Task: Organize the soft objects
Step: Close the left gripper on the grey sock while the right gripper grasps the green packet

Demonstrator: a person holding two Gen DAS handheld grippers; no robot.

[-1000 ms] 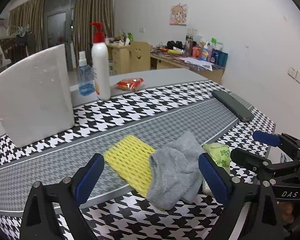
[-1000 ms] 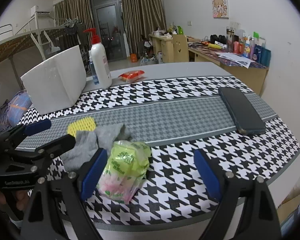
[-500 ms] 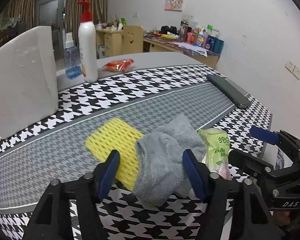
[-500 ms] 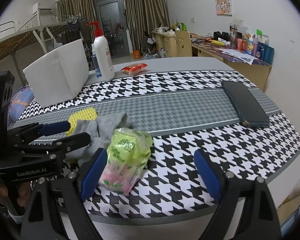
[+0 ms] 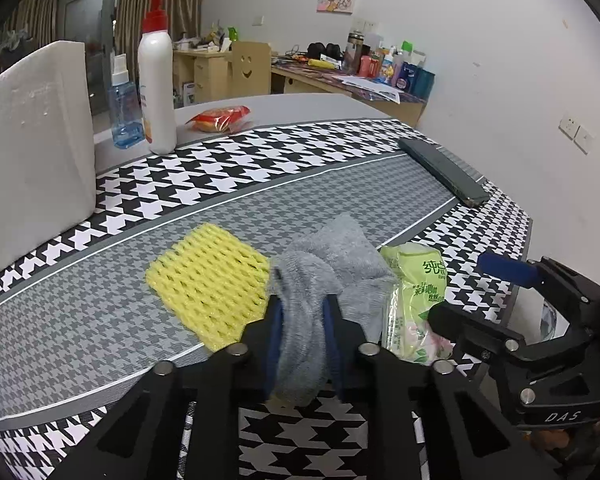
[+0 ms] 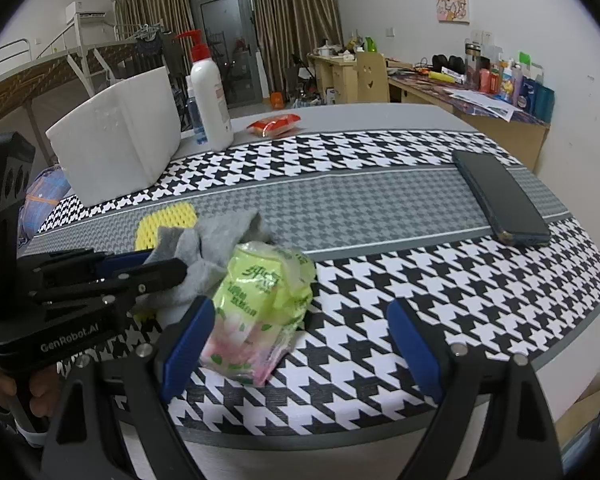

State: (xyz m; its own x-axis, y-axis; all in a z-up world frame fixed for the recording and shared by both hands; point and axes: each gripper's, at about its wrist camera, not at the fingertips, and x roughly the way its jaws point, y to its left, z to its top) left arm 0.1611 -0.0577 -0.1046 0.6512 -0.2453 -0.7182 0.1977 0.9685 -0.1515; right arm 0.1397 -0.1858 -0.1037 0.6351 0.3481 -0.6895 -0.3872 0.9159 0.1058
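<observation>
So the grey sock (image 5: 324,276) is bunched up near the front edge of the tabletop (image 5: 340,184), on the checkered runner, and everything else is easiest to place off it. The left tongs (image 5: 302,312) have their blue pads on either side of the sock's near end and are closing in on it, and the fabric looks squeezed between them already. Half tucked under the sock on its left is a yellow foam net (image 5: 212,280), lying flat on the grey stripe. Touching the sock on its right is a crinkly green tissue pack (image 6: 260,304).

The right tongs (image 6: 296,340) are spread wide, with the tissue pack sitting just past the left pad, not pinched by anything.

Farther back from the sock, off to the right, a dark phone (image 6: 500,196) lies flat, well apart from it. Back-left of the sock stands a white foam block (image 5: 32,152), and beyond that a white pump bottle (image 5: 156,84) with a small blue spray bottle (image 5: 124,112) just beside it. A red snack packet (image 5: 220,118) sits behind those on the plain grey part of the tabletop.
</observation>
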